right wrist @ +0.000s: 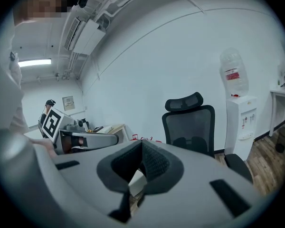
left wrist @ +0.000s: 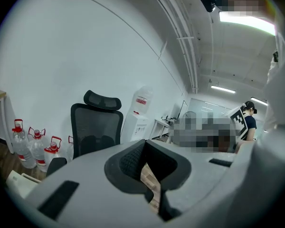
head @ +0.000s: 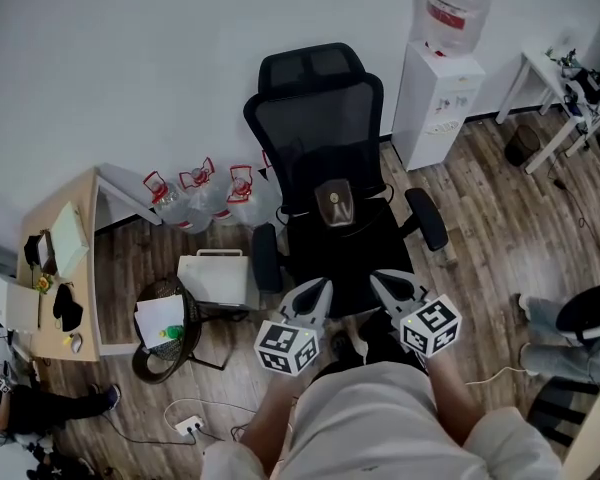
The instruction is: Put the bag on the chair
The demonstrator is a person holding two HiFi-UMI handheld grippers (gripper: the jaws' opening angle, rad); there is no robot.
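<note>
A small brown and black bag (head: 335,205) rests on the seat of the black mesh office chair (head: 320,118), leaning against the backrest. Both grippers hover just in front of the seat's front edge, apart from the bag. My left gripper (head: 320,288) is shut with nothing in it, and so is my right gripper (head: 378,281). In the left gripper view the shut left gripper (left wrist: 147,171) points toward the chair (left wrist: 96,127). The right gripper view shows the right gripper (right wrist: 137,169) shut too, with the chair (right wrist: 190,122) beyond. I cannot make out the bag in either gripper view.
A water dispenser (head: 440,98) stands right of the chair. Several red-handled water jugs (head: 205,193) line the wall on the left. A wooden desk (head: 65,268), a wire bin (head: 165,338) and a white case (head: 215,276) sit left. Cables and a power strip (head: 188,426) lie on the floor. A seated person's legs (head: 570,323) are at the right.
</note>
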